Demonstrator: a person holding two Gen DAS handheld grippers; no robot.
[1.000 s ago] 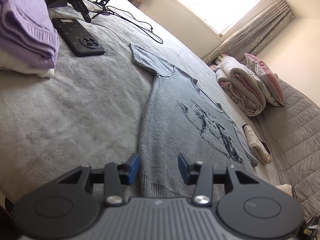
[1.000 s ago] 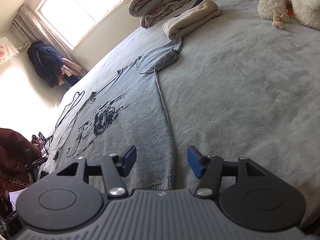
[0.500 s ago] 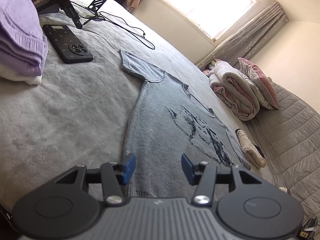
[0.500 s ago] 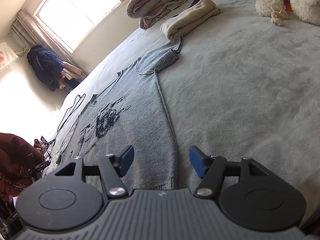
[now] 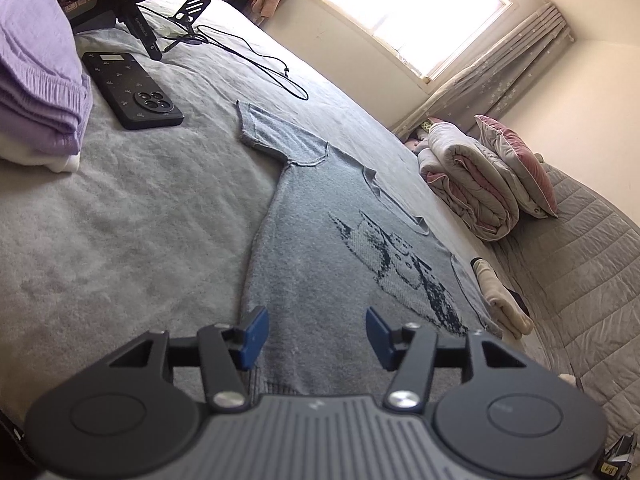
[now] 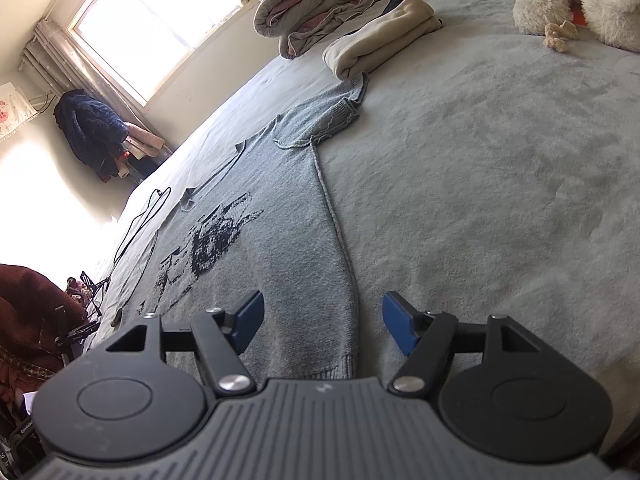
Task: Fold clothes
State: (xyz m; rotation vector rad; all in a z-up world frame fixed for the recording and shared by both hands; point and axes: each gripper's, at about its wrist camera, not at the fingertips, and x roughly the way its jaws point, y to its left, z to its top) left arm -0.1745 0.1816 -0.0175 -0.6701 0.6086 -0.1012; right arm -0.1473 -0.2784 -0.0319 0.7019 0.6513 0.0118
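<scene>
**Both tools spread over the hem of a flat grey sweater**

The grey short-sleeved sweater point(image 5: 320, 240) lies spread flat on the bed point(image 5: 120, 220), dark print upward, sleeves out to each side. The left tool point(image 5: 314, 336) hangs over the hem near one bottom corner; its jaws have just been opening and grip nothing. The right tool point(image 6: 322, 326) straddles the opposite side seam, jaws wide and also just opening, empty. Whether either blue pad touches the knit is hard to tell. A phone point(image 5: 132, 90) and folded lilac clothes point(image 5: 36, 80) lie beside the left sleeve.
</scene>
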